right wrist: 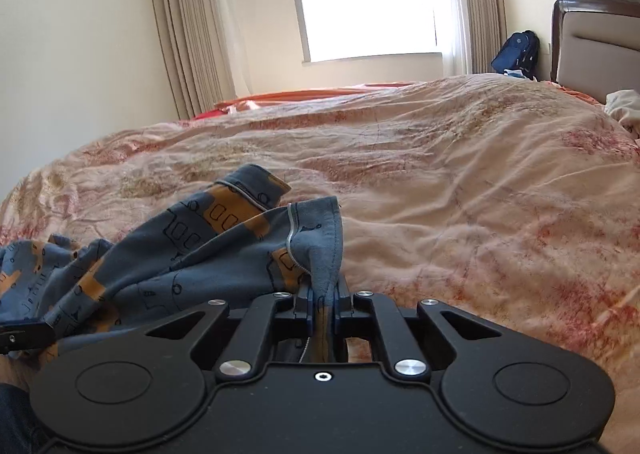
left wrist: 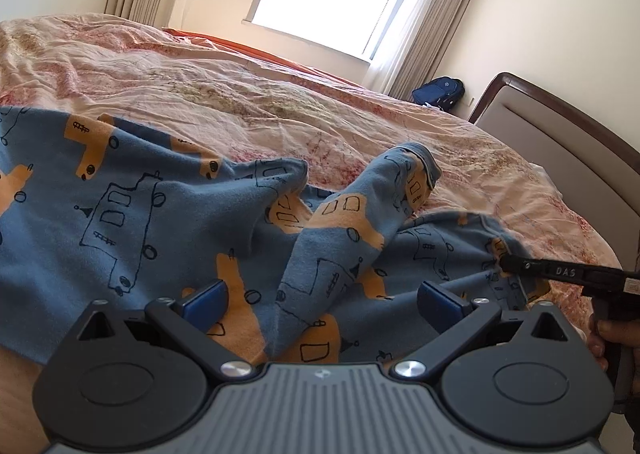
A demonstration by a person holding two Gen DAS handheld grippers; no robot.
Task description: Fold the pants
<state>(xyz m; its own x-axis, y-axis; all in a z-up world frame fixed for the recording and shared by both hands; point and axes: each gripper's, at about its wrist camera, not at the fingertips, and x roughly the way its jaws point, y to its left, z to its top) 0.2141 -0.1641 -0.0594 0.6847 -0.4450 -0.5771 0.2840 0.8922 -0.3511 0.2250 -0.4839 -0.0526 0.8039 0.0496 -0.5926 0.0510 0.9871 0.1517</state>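
Blue pants printed with orange bears and outlined trucks lie rumpled on the bed. My left gripper hangs open over the cloth, and its blue pads touch nothing. One leg end is bunched up and stands raised. In the left wrist view my right gripper comes in from the right and pinches the pants' edge. In the right wrist view the right gripper is shut on a fold of the blue pants near a seam, and the cloth is lifted slightly.
The bed has a wrinkled pink floral cover. A padded headboard stands at the right. A dark blue backpack sits on the floor by the curtains under the window. A hand holds the right tool.
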